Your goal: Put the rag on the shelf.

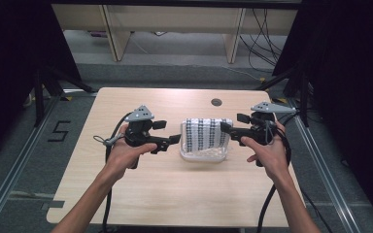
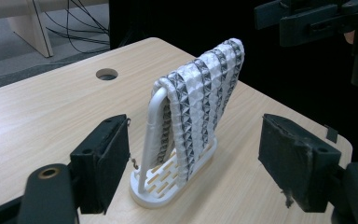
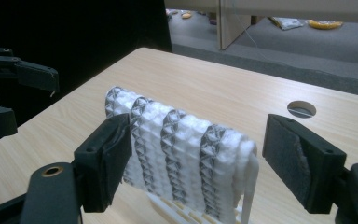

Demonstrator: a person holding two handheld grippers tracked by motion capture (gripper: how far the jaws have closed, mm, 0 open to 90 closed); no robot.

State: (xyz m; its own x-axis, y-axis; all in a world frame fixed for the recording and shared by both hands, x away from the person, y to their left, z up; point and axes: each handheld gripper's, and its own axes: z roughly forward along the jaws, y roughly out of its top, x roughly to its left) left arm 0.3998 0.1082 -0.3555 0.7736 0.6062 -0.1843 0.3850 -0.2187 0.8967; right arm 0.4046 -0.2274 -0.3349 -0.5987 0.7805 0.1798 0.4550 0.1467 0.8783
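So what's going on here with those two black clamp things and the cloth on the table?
A person holds a gripper in each hand at a wooden table. Between them stands a white rack with a striped towel draped over it. The left gripper and the right gripper sit at either side of the towel, jaws open, neither gripping it yet.
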